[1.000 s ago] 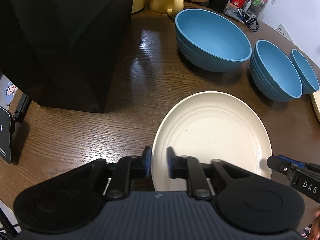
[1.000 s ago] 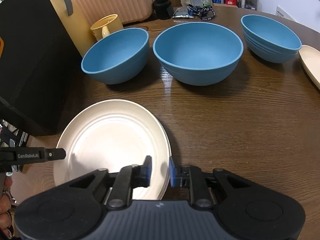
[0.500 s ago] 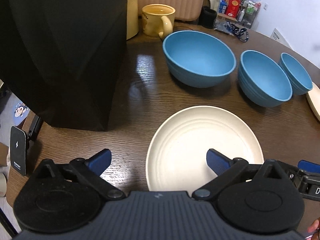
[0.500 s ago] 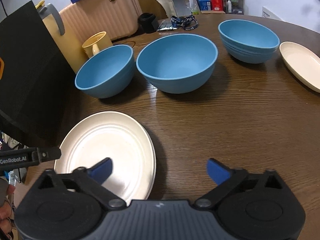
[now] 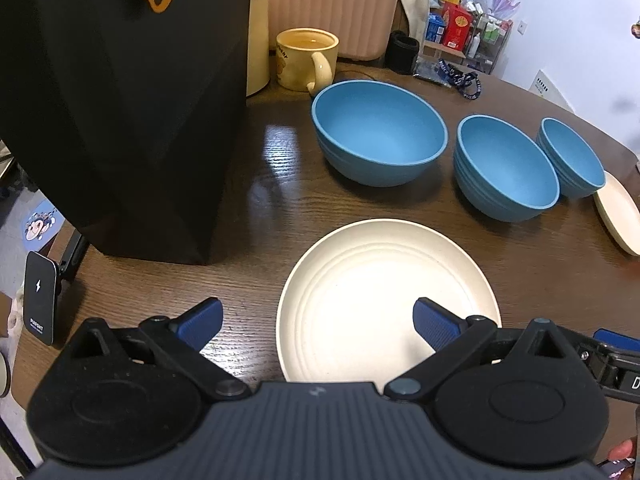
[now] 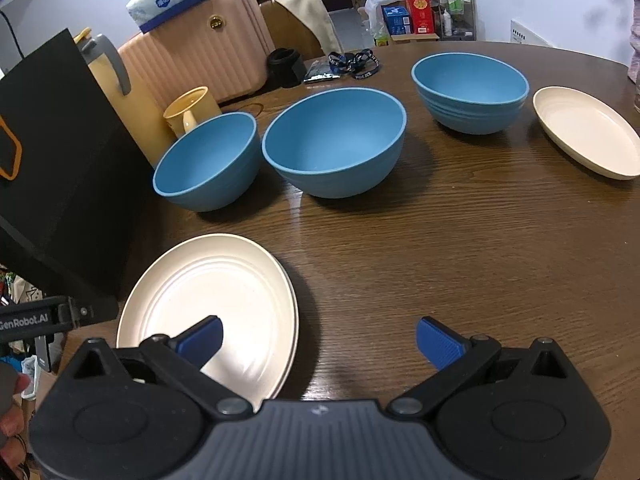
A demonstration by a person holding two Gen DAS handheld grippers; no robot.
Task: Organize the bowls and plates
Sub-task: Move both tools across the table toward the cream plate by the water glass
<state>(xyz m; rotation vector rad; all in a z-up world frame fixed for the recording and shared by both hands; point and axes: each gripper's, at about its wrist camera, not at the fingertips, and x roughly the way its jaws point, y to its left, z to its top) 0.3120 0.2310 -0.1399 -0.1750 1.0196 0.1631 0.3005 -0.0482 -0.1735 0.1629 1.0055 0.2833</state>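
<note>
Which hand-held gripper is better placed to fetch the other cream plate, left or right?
Probably right. The lone plate lies at the table's right side, on the right hand-held gripper's side, with bare wood between. The left hand-held gripper hangs over the stacked plates, farther away. Both are open and empty.

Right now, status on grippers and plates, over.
Left gripper and right gripper open, empty. Cream plate stack flat on table. Three blue bowls unstacked, nothing blocking.
</note>
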